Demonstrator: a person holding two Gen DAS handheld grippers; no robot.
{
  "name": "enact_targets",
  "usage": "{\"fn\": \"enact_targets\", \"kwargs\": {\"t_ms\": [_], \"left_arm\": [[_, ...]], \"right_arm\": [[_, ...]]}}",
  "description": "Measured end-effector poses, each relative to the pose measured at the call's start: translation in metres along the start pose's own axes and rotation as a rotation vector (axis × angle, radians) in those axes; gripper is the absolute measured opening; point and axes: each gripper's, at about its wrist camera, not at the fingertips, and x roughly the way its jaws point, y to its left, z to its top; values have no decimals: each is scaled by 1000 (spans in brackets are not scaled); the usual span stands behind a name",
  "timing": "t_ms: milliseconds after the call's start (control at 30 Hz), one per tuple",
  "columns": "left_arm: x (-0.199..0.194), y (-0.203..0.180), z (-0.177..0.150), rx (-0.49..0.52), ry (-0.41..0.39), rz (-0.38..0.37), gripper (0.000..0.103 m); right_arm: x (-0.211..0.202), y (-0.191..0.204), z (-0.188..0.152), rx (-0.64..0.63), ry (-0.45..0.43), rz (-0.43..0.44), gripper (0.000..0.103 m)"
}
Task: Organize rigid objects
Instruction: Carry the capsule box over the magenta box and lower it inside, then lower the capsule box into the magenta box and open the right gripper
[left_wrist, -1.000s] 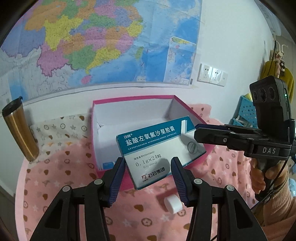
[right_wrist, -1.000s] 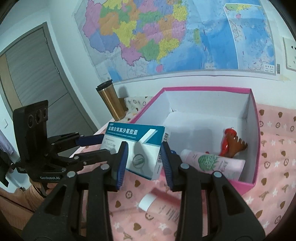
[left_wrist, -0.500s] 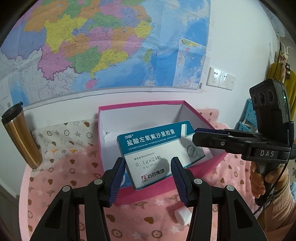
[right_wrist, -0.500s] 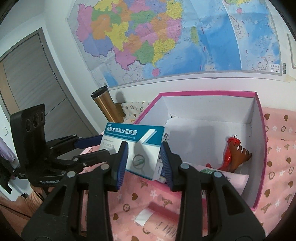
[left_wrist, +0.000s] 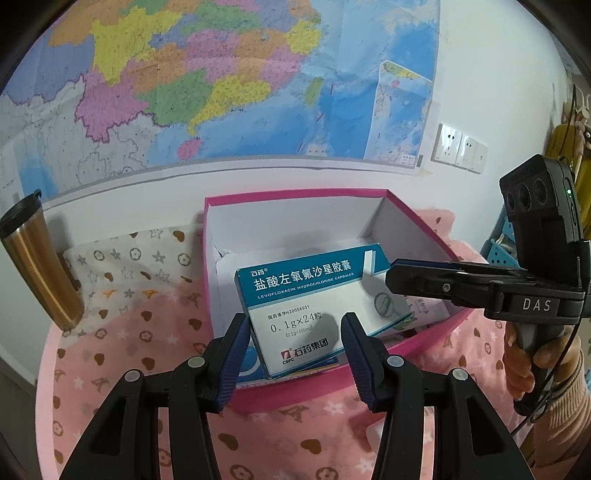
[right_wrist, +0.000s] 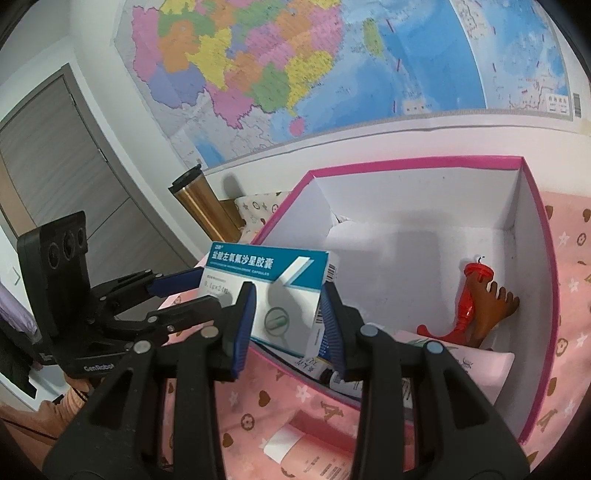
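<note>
left gripper jaws pinch medicine box; right gripper jaws pinch it; over pink box

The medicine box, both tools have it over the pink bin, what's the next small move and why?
Probably lower the medicine box a little further into the pink bin, toward the bare floor at its near left; both tools hold it above the rim.
</note>
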Motion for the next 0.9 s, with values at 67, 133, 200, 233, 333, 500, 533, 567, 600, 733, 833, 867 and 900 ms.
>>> {"fn": "enact_targets", "kwargs": {"t_ms": [67, 133, 200, 233, 333, 500, 533, 567, 600, 733, 833, 867, 900], "left_arm": [[1, 0, 0, -1, 3, -1, 51], [3, 0, 0, 2, 6, 1, 51], [3, -1, 0, 4, 7, 4, 51], [4, -2, 0, 6, 7, 7, 51], [6, -3, 0, 8, 10, 8, 51], [8, -3, 0, 9, 15, 8, 51], [9, -3, 0, 7, 16, 7, 51], [9, -3, 0, 6, 17, 7, 51], [10, -3, 0, 6, 17, 6, 51], [12, -2, 0, 4, 20, 10, 51], [13, -1, 0, 2, 23, 13, 51], [13, -1, 0, 2, 23, 14, 51], [14, -1, 0, 0, 24, 15, 51]], "right_arm": [[3, -2, 1, 8, 7, 3, 39], [5, -4, 0, 15, 11, 4, 39], [7, -5, -1, 20, 14, 2, 39], [8, -5, 0, 21, 15, 1, 39], [9, -6, -1, 25, 17, -2, 39], [10, -7, 0, 28, 19, -7, 39], [9, -7, 0, 29, 19, -8, 39], [9, -7, 0, 31, 19, -8, 39], [10, -8, 0, 32, 20, -9, 39], [11, -9, -1, 34, 26, -11, 39], [13, -9, -2, 37, 31, -11, 39], [13, -9, -2, 37, 32, -12, 39], [14, -9, -2, 38, 33, -12, 39]]}}
